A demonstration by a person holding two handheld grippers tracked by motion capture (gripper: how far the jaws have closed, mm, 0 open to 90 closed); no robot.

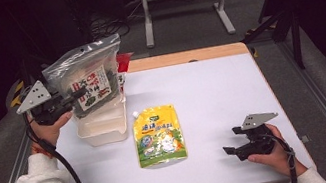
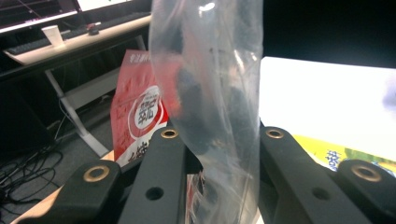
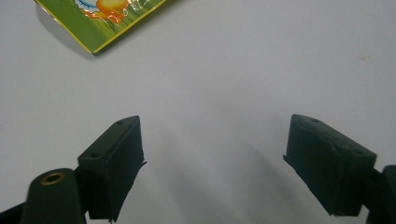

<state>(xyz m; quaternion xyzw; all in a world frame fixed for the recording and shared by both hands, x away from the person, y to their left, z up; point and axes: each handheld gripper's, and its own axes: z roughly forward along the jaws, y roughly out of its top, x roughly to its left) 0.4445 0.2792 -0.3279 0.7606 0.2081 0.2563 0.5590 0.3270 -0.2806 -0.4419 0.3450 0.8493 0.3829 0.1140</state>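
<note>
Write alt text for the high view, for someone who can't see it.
The left gripper holds a clear bag of dark food upright above a white tub at the left of a white table. A yellow-green pouch lies flat beside the tub, and the right gripper rests open near the table's front right, holding nothing.

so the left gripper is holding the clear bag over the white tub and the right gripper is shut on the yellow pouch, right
Not quite. The right gripper is open and holds nothing; in the right gripper view its jaws stand apart over bare table, and the yellow pouch lies flat, apart from it. The rest holds: the left gripper is shut on the clear bag over the white tub.
</note>
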